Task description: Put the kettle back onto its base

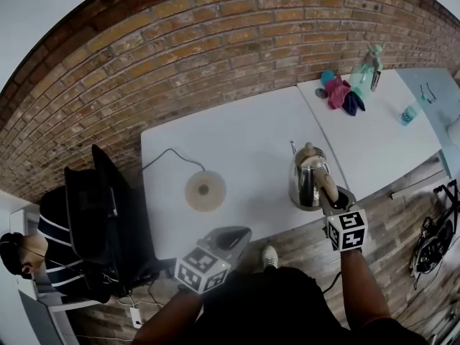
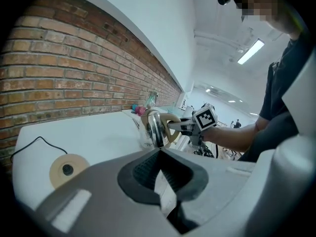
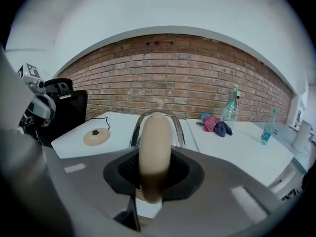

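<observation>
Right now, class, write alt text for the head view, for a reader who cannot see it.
From above, the right gripper clasps the handle of a steel kettle near the front edge of a white table. Its round corded base sits bare to the left. The left gripper is empty.

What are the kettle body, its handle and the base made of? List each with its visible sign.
The kettle body: polished metal, likely stainless steel; it mirrors the room. The handle: smooth matte beige, probably plastic, though wood can't be excluded. The base: beige disc with a dark centre connector, likely plastic.
</observation>
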The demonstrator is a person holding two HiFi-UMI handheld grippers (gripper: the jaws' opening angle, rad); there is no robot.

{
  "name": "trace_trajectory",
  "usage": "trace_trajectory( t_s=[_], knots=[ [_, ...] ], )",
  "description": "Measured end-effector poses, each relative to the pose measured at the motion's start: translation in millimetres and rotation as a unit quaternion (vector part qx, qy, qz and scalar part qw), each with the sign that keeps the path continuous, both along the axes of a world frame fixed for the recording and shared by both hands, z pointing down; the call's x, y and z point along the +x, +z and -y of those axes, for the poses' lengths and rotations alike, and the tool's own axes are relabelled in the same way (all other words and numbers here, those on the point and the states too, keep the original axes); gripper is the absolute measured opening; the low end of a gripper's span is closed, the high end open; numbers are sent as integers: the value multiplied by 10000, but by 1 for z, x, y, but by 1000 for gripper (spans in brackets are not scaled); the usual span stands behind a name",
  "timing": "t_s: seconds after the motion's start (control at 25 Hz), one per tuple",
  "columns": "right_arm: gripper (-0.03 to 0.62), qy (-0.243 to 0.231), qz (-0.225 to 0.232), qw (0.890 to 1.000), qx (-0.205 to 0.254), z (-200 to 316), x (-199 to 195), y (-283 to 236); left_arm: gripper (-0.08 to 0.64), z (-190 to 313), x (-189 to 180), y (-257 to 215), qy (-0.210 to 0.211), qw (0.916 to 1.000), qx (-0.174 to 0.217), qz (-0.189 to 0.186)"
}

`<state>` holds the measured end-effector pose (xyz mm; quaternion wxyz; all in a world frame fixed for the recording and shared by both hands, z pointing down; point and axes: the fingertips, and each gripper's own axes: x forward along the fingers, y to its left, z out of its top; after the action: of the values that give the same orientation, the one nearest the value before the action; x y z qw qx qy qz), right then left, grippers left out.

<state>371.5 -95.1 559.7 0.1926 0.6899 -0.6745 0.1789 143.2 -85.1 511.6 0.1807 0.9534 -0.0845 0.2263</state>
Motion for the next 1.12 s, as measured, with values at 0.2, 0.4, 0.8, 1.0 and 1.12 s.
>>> trace_trajectory(
  t_s=[0.2,0.4,0.8,1.0,1.12],
  knots=[
    [98,-102,33,9999,-7,10,-11,-5,2,4,-19,-4,-261,9997,14,-14],
    [98,-307,46,9995,18,22,-31,-10,2,9,-44,-4,-580,9983,-18,-38],
    [97,-712,107,9974,75,42,-80,-17,2,12,-85,-6,-985,9951,-66,-106],
    [95,-880,151,9959,109,51,-104,-19,2,13,-106,-7,-1157,9932,-50,-99],
    [95,-994,173,9948,136,56,-119,-21,2,14,-119,-8,-1257,9920,-52,-96]
  ],
)
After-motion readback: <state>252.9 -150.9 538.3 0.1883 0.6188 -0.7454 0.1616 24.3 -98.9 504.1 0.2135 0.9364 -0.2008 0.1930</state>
